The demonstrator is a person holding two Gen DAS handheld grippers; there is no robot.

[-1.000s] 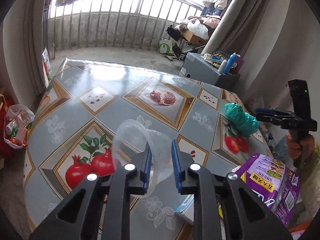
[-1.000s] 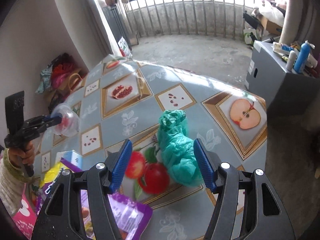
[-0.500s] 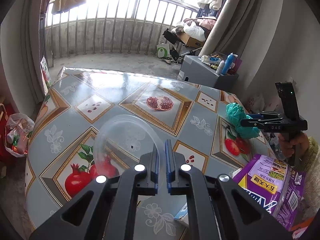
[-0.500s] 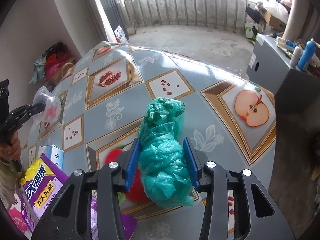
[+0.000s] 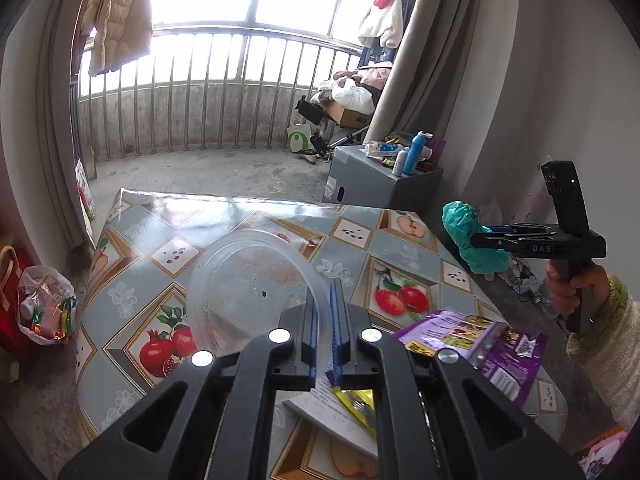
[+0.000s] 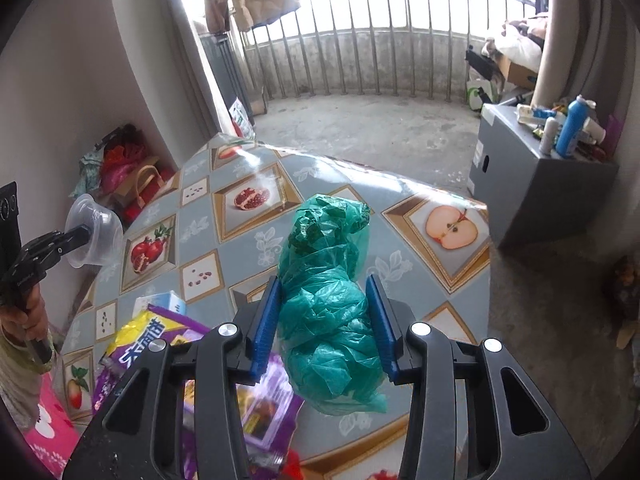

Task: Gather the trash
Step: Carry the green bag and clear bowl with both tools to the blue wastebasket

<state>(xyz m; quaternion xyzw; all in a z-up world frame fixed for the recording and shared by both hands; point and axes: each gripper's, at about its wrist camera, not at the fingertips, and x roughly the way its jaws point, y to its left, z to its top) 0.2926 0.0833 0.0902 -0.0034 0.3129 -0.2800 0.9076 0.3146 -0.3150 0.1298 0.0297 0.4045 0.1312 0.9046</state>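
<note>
A clear plastic cup [image 5: 248, 280] hangs above the table, its rim pinched between the blue pads of my left gripper [image 5: 325, 308], which is shut on it. In the right wrist view that cup [image 6: 98, 232] and the left gripper [image 6: 80, 236] appear at the far left, held in a person's hand. My right gripper [image 6: 323, 284] is shut on a crumpled green plastic bag [image 6: 324, 240], which bulges between its pads and is lifted off the table. From the left wrist view, the right gripper [image 5: 478, 240] holds the green bag [image 5: 466, 232] at the table's right edge.
The table [image 5: 240, 216] wears a fruit-patterned cloth. A purple snack bag [image 5: 492, 344] and a small blue-white box [image 6: 160, 304] lie at its near end. A full plastic trash bag [image 5: 44, 304] sits on the floor at left. A grey cabinet [image 6: 536, 184] with bottles stands at right.
Left jaws closed on the cup's rim and right jaws closed on the green bag. Both grippers then rose, lifting cup and bag off the table.
</note>
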